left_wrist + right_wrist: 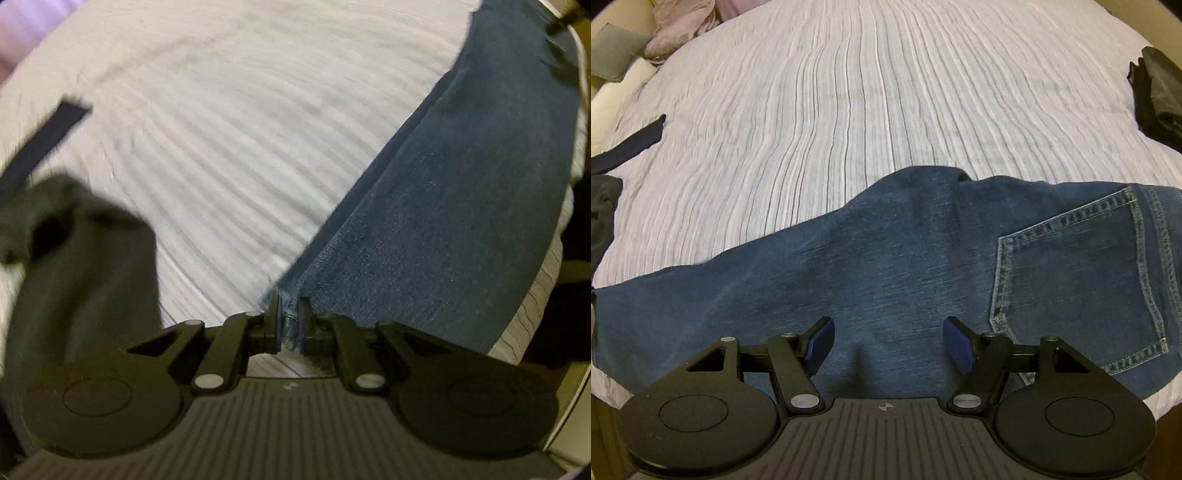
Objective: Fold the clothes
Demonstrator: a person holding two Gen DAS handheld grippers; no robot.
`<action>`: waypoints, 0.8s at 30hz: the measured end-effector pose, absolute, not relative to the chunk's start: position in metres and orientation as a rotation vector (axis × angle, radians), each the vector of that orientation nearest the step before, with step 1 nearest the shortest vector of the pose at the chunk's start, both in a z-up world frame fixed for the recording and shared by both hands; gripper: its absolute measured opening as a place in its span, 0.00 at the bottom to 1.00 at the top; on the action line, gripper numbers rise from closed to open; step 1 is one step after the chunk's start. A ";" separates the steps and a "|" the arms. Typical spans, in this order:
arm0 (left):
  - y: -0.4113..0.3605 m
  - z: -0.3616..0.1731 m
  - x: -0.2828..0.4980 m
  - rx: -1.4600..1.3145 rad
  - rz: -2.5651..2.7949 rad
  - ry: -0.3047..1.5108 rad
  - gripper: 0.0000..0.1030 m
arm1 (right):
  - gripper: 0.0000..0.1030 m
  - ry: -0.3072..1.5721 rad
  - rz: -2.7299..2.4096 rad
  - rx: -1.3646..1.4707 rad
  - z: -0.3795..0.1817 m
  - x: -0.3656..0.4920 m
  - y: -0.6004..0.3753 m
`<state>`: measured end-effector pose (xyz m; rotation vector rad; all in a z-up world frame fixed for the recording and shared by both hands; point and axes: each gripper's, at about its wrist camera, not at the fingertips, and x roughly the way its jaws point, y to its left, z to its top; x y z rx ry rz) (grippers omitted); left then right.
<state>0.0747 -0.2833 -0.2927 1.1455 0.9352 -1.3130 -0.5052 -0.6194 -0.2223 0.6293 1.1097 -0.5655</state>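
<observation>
Blue denim jeans with pale stitching, ribbed white cloth bedspread, matt black plastic tool

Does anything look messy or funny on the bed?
A little. The jeans lie crooked across the striped bedspread, bunched into a hump along their top edge instead of flat. The left gripper pinches one end; the right gripper is open above them. Nothing looks torn or spilled.

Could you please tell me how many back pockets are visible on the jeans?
1: the back pocket sits at the right of the jeans; a second may be hidden underneath.
</observation>
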 end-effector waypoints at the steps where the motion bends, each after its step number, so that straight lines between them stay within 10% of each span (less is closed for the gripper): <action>1: -0.285 -0.299 0.073 1.144 -1.299 0.939 0.06 | 0.67 1.116 -0.559 0.626 -0.224 -0.504 -0.619; 15: -0.318 -0.279 0.061 1.142 -1.085 0.939 0.13 | 0.67 1.113 -0.596 0.685 -0.236 -0.527 -0.639; 24: -0.476 -0.235 -0.051 1.084 -1.524 0.717 0.27 | 0.67 1.104 -0.676 0.841 -0.270 -0.568 -0.674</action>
